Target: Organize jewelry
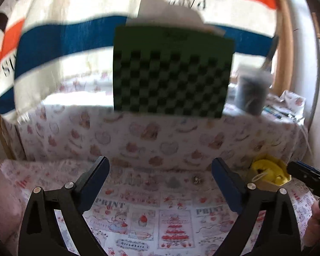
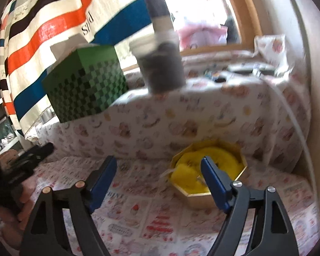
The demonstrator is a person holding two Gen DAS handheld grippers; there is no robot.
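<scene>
Tablecloth [image 1: 172, 211] reads "PRINT"; left gripper [image 1: 160, 170] and right gripper [image 2: 157, 168] gape, holding nothing.

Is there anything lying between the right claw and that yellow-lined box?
Nothing visible. The right claw hangs open above the printed cloth, and the yellow-lined box sits just ahead beside its right finger, with only bare cloth between them.

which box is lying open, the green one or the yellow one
The yellow octagonal box on the printed cloth: its top is off, showing yellow lining. The green checkered box stands closed on the ledge behind.
</scene>
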